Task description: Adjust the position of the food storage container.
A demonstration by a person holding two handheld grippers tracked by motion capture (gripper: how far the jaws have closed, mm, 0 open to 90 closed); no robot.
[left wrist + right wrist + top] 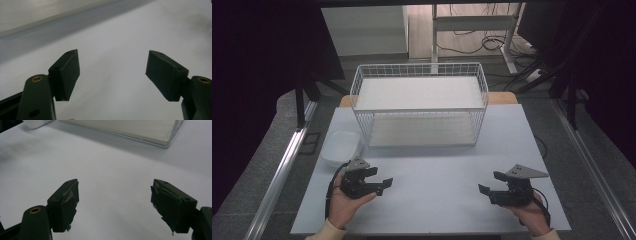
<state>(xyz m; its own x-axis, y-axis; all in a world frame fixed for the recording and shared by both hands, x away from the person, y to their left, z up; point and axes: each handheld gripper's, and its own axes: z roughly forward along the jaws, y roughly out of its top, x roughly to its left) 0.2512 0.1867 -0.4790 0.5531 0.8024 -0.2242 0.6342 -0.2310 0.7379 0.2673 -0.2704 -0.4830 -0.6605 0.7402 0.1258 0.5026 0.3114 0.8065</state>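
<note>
On the white table [432, 170], my left gripper [381, 178] rests low at the front left, held by a hand, its jaws pointing right. In the left gripper view it [112, 72] stands open with bare tabletop between the pads [66, 72]. My right gripper [492, 182] sits at the front right, jaws pointing left, also held in a hand. In the right gripper view it [113, 202] is open, its pads [170, 205] worn and torn at the edges, nothing between them.
A white wire basket rack [419, 102] with two shelves stands at the middle back of the table; its base edge [150, 135] lies ahead of the right gripper. A shallow white dish [341, 147] sits left of the rack. Metal rails run along both table sides.
</note>
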